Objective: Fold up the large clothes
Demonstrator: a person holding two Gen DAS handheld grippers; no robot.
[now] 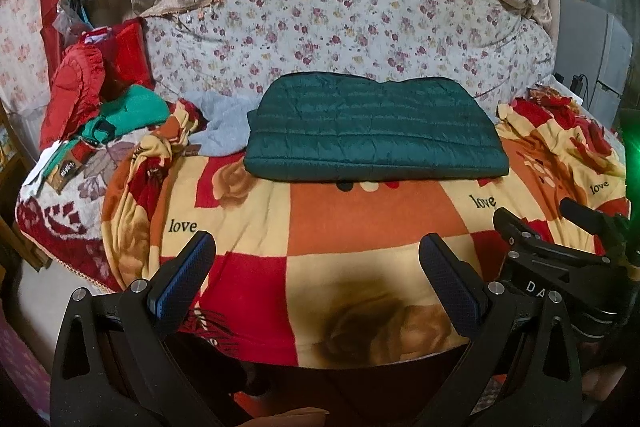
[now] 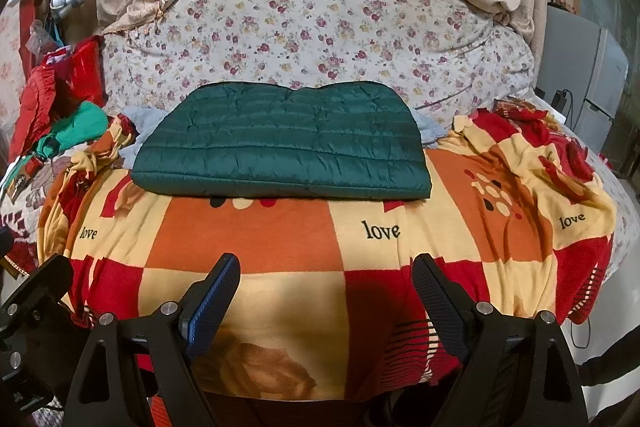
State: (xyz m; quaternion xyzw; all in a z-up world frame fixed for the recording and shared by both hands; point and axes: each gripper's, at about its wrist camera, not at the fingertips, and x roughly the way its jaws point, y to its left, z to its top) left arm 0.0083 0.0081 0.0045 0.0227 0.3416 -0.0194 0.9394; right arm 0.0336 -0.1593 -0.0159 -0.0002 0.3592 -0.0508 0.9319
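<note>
The jacket (image 1: 376, 131) lies folded at the bed's (image 1: 352, 227) far edge; folding looks finished. Both grippers, left (image 1: 316, 283) and right (image 2: 324, 299), hover released, empty. Next likely calls for fetching another garment.

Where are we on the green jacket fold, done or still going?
Looks done: the green quilted jacket lies as a flat folded rectangle on the checked blanket. In hand: nothing; left gripper and right gripper both hang open, short of it. Possibly left: the red garment and the green clothes heaped at the left side.
</note>
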